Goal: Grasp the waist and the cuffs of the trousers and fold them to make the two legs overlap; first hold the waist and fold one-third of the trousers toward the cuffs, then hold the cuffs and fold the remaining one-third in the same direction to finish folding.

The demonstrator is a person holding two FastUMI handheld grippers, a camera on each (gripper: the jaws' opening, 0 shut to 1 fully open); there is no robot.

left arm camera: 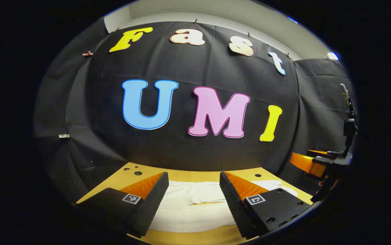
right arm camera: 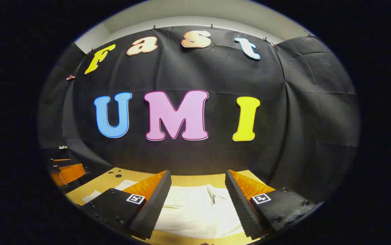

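From where I sit, my left hand-held gripper [left arm camera: 194, 199] has its jaws spread wide with nothing between them, hovering above the white trousers [left arm camera: 195, 200] that lie at the bottom centre of the left gripper view. My right hand-held gripper [right arm camera: 198, 200] is likewise open and empty, poised over the same cloth [right arm camera: 198, 207] at the bottom centre of the right gripper view. At the right edge of the left gripper view I can make out the right tool [left arm camera: 312, 163] held off to the side, and at the lower left of the right gripper view the left one [right arm camera: 64, 170] appears, so the two stand well apart along the garment.

The trousers rest on the wooden bench [left arm camera: 188, 175], which runs across the lower part of both frames below the black wall cloth.

My worries from here: I cannot tell which end is waist and which is cuffs, since the fabric looks bunched and creased under both tools, so I may pinch the wrong edge. If the jaws come down on a wrinkle and not a clean hem, I judge they could catch a single layer and the legs would not overlap squarely. Thin white cloth may also slip from the pads on lifting, or one side may rise sooner than the other and skew the fold. Pressing too low risks scraping the bench.
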